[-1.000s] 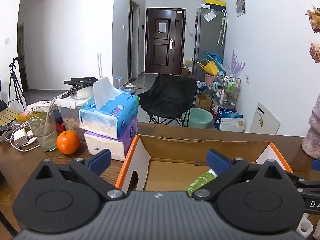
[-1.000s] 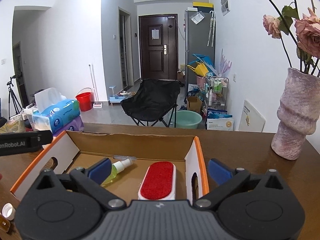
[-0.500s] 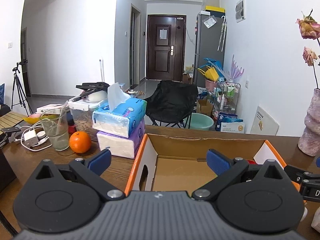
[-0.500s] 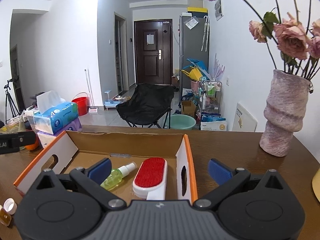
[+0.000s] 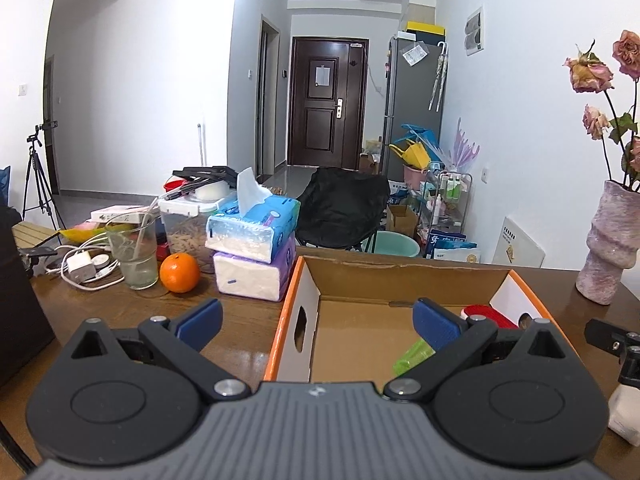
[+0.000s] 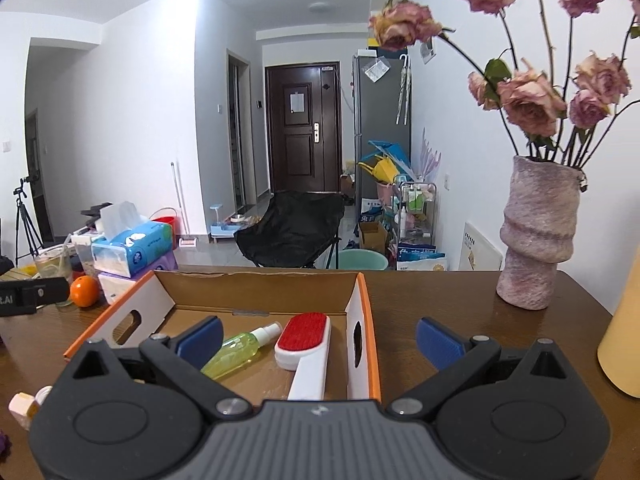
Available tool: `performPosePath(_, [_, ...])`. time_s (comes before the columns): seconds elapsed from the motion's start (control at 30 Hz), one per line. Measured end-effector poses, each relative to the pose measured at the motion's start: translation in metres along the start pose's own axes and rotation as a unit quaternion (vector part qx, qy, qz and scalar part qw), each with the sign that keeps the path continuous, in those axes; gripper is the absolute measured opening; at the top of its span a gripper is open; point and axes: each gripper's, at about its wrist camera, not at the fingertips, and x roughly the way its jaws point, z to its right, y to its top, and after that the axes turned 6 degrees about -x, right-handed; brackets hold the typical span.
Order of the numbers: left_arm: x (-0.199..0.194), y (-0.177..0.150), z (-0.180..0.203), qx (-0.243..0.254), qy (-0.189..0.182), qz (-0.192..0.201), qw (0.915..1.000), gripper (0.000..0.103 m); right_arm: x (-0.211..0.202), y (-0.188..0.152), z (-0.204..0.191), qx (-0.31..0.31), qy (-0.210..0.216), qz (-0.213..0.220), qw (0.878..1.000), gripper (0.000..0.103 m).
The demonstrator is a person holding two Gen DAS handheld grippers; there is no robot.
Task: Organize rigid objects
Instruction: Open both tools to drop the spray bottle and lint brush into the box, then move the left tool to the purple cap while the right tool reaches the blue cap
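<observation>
Right wrist view shows the cardboard box (image 6: 362, 312) already holding two things: a green spray bottle (image 6: 236, 354) lying on its floor and, just beside it toward the box's right wall, a red-faced lint brush (image 6: 306, 346). Both the right gripper (image 6: 318, 338) and the left gripper (image 5: 318, 322) hang near the box with jaws spread wide and empty. Left of the box, on the worktop (image 6: 440, 304), small white items (image 6: 26, 404) remain outside, so I judge sorting partly done.

Black tongs (image 5: 316, 322), blue fingertips (image 5: 200, 322)
</observation>
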Motion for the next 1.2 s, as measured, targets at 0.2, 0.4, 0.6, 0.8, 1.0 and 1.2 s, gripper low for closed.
performPosePath(0.2, [-0.024, -0.009, -0.004, 0.005, -0.007, 0.0, 1.0, 0.103, -0.027, -0.007, -0.005, 0.003, -0.005, 0.01, 1.0, 0.103])
performPosePath(0.4, [-0.045, -0.02, -0.015, 0.005, -0.012, -0.003, 0.9999, 0.103, -0.057, -0.018, -0.01, 0.007, -0.01, 0.019, 1.0, 0.103])
performPosePath(0.6, [-0.065, -0.036, -0.03, 0.009, -0.008, -0.009, 0.9999, 0.103, -0.079, -0.034, -0.017, -0.002, -0.018, 0.019, 1.0, 0.103])
performPosePath(0.8, [-0.082, -0.051, -0.049, 0.009, -0.001, -0.01, 0.9999, 0.103, -0.099, -0.05, -0.023, -0.005, -0.023, 0.016, 1.0, 0.103])
performPosePath(1.0, [-0.097, -0.063, -0.069, 0.008, 0.01, -0.012, 0.9998, 0.103, -0.119, -0.068, -0.028, -0.017, -0.026, 0.027, 0.999, 0.103])
performPosePath(1.2, [-0.108, -0.075, -0.087, 0.015, 0.021, -0.016, 0.9995, 0.103, -0.129, -0.087, -0.034, -0.033, -0.027, 0.03, 0.999, 0.103])
